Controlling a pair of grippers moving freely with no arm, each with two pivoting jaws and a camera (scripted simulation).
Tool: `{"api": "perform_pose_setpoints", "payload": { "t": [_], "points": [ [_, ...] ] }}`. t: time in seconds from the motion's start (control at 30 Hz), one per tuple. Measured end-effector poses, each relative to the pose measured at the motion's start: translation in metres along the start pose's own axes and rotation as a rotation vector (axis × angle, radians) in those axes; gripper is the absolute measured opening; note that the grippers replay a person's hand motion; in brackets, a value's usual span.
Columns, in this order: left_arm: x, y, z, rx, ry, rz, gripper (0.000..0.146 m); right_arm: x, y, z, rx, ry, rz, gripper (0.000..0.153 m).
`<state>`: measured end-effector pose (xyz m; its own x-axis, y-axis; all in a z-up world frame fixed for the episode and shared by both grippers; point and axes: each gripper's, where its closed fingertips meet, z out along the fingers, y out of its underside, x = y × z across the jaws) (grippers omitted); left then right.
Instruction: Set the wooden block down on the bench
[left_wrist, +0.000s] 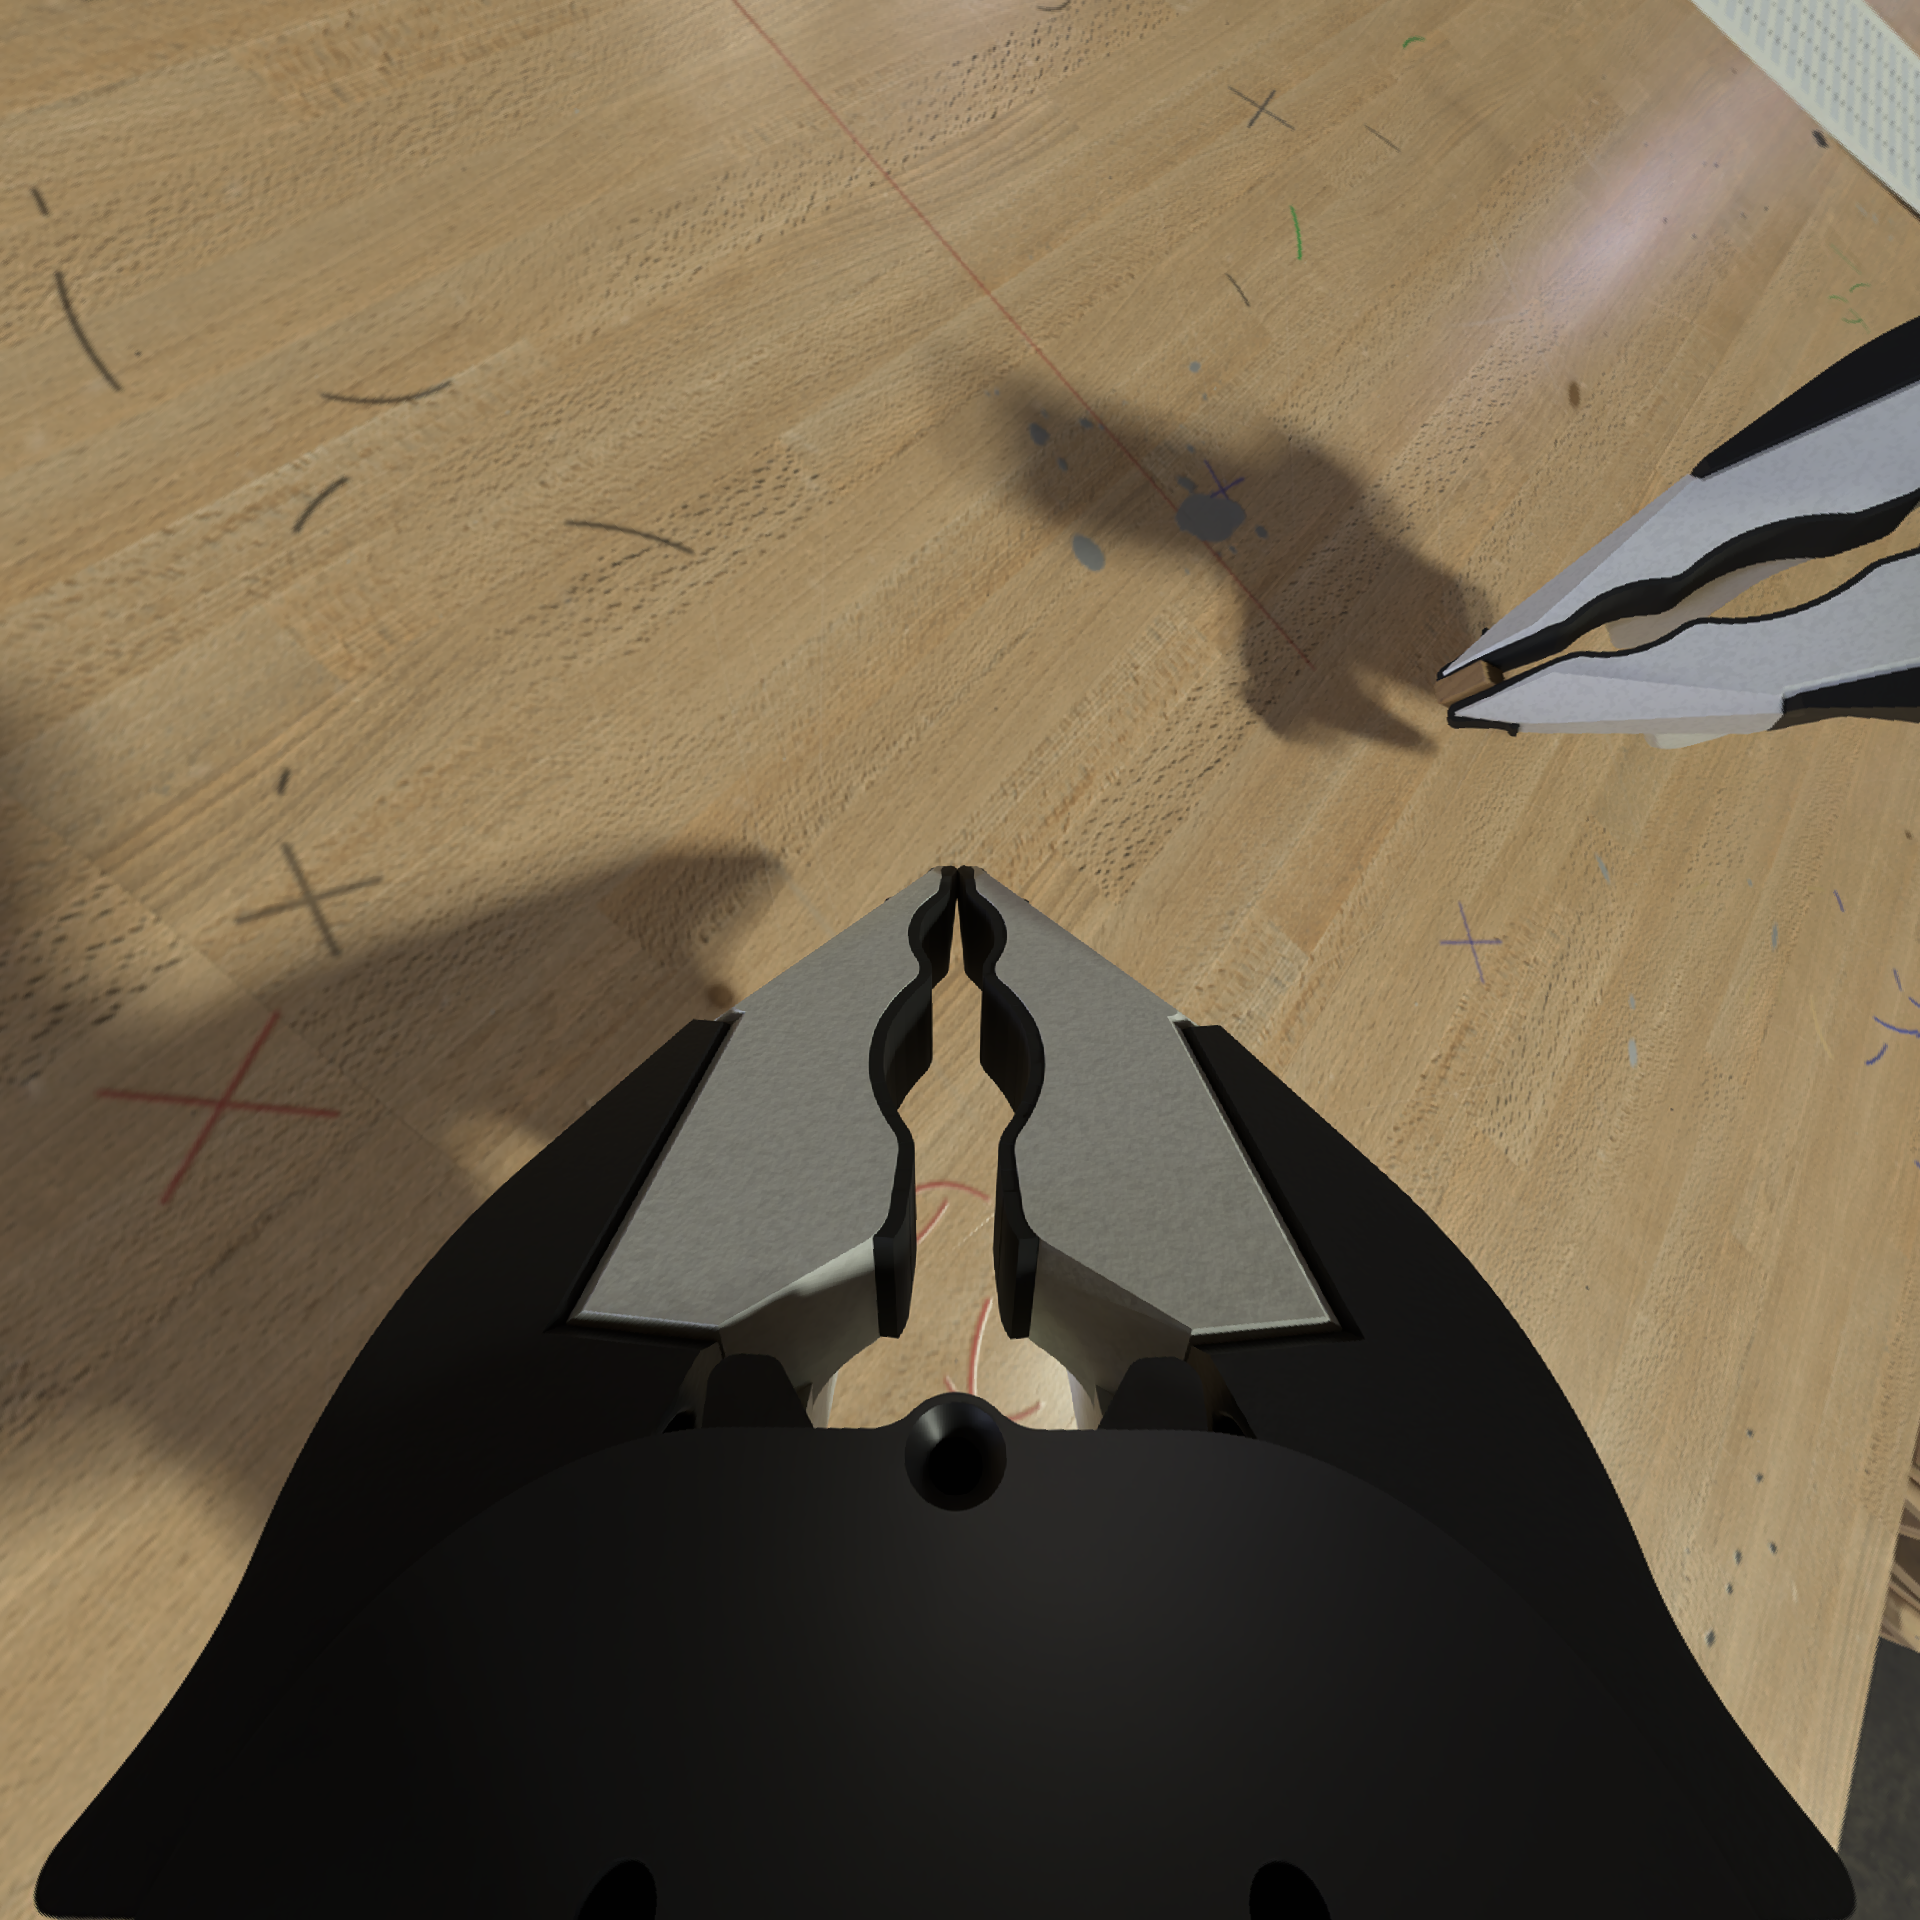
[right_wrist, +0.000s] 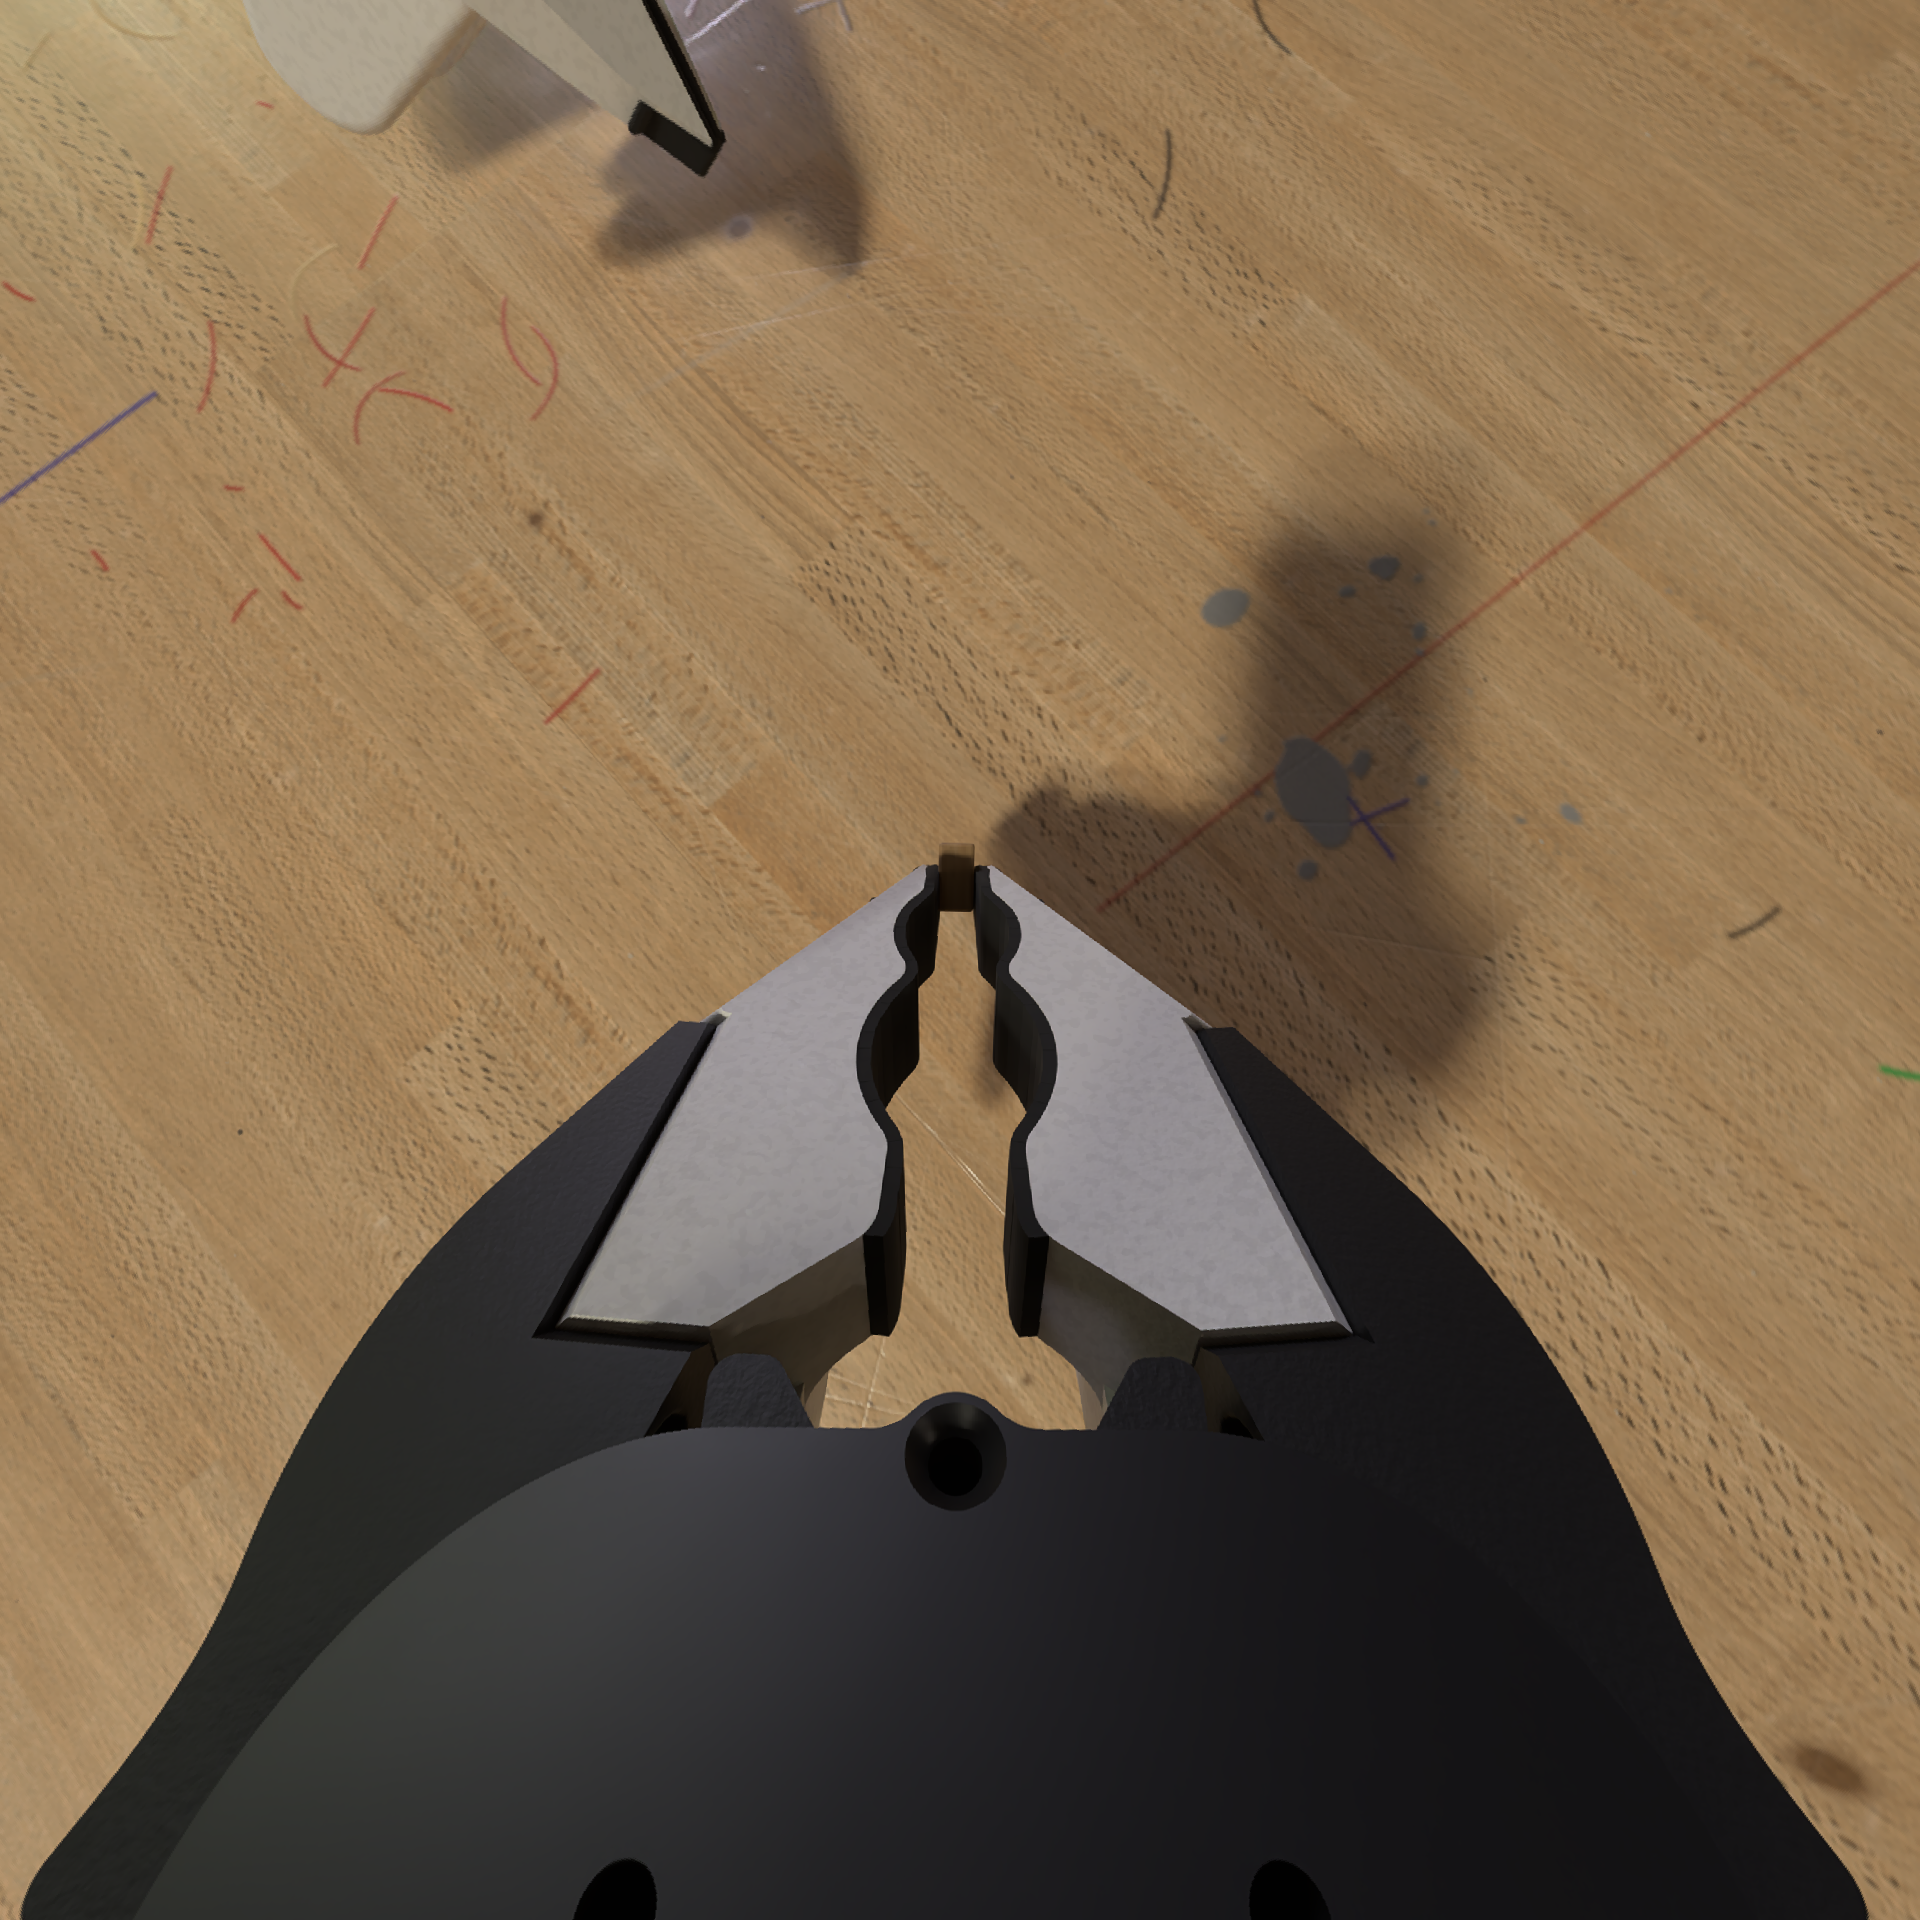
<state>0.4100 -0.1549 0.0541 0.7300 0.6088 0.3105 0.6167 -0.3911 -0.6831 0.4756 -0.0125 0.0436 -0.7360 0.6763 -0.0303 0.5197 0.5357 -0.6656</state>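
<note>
My right gripper (right_wrist: 956, 878) is shut on a small wooden block (right_wrist: 956, 860), pinched between its fingertips above the wooden bench (right_wrist: 520, 935). Only the block's tip shows past the fingers. In the left wrist view the right gripper (left_wrist: 1455, 694) comes in from the right with a sliver of the block (left_wrist: 1473, 675) between its tips, a little above the bench (left_wrist: 623, 416). My left gripper (left_wrist: 956, 878) is shut and empty, its tips touching, above the bench. It also shows at the top left of the right wrist view (right_wrist: 675, 135).
The bench top bears pen marks, crosses, a thin red line (left_wrist: 935, 239) and grey paint splashes (left_wrist: 1205, 514). A white perforated panel (left_wrist: 1829, 73) lies at the far right corner. The bench's edge (left_wrist: 1870, 1621) runs down the lower right.
</note>
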Motion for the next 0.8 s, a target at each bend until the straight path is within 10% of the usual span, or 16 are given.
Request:
{"api": "perform_pose_setpoints", "payload": {
  "t": [0.8],
  "points": [
    [-0.020, 0.034, -0.027, 0.001, -0.007, -0.046, 0.000, -0.035, -0.031, 0.030, -0.007, -0.079, -0.037, 0.006]
  ]
}}
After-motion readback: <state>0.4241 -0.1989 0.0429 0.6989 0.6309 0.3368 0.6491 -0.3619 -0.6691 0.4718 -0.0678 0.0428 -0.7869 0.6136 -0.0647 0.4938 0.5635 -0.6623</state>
